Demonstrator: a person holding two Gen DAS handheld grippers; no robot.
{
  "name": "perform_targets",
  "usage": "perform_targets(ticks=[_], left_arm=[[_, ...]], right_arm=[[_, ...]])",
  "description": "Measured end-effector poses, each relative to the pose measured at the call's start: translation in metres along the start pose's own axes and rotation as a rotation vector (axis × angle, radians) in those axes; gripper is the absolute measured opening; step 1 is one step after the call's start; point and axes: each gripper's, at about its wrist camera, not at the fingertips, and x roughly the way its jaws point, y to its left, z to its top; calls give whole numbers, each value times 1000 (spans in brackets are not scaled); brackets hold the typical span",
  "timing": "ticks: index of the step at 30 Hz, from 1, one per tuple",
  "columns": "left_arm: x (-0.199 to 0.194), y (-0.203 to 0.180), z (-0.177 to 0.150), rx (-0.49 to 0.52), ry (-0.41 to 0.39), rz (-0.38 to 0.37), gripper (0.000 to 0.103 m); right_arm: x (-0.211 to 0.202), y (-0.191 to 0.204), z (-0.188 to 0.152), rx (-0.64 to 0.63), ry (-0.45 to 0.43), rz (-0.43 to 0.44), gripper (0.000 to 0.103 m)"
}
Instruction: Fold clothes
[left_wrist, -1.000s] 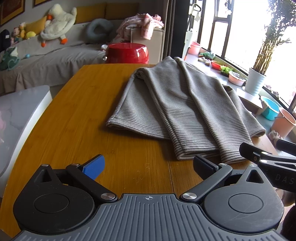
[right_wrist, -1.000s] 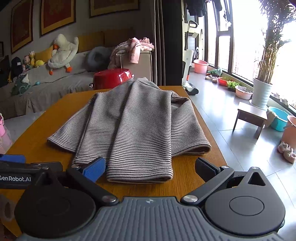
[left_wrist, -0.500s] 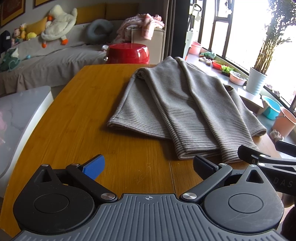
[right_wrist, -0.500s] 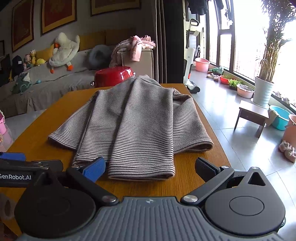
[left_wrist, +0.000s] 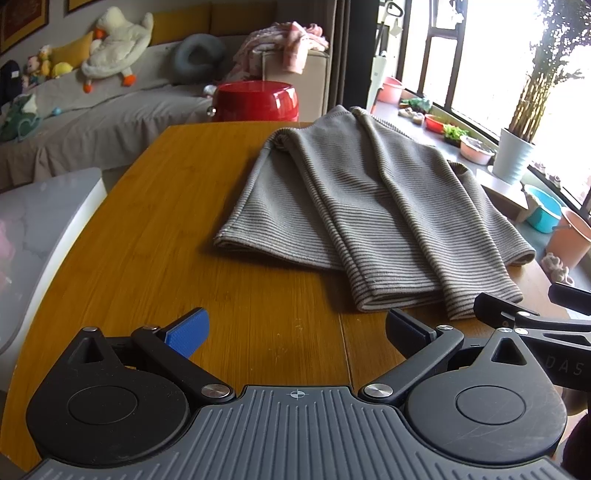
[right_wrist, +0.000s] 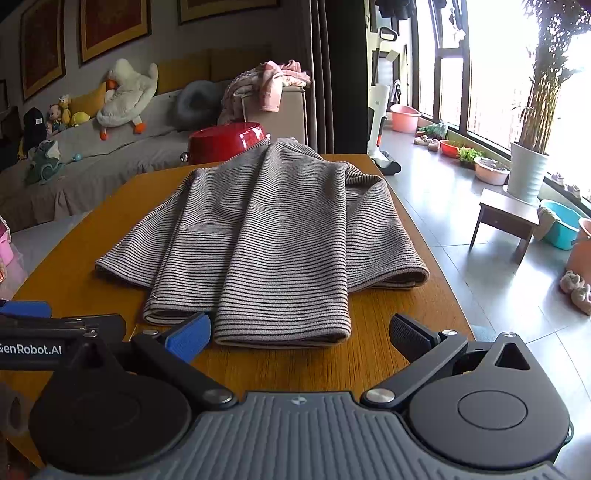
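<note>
On the wooden table lies a striped garment, partly folded, its two side panels turned in over the middle and overlapping lengthwise. Its near hem faces both grippers; its far end reaches the table's far edge, close to a red stool.

Left gripper: fingers spread wide, nothing between them. It hovers over bare wood, short of the garment's near-left hem. The blue pad sits well apart from the cloth; the black finger is just beside the hem corner, contact not confirmed.

Right gripper: fingers likewise spread, holding nothing. The folded hem lies between the two fingers' line, just ahead of them. Its blue pad is at the hem's left corner, touching or nearly so; cannot tell which. Its black finger stands clear of the cloth over the table's right edge.

The two grippers are side by side: the right one's arm shows at the right margin of the left view, the left one's at the left margin of the right view.

Beyond the table: a sofa with soft toys, and a potted plant by the window.
</note>
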Motion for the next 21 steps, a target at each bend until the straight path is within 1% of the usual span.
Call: perform_targets(ticks=[21], left_arm=[[-1, -4, -1, 8, -3, -1, 103]], right_arm=[[1, -4, -1, 6, 10, 6, 103]])
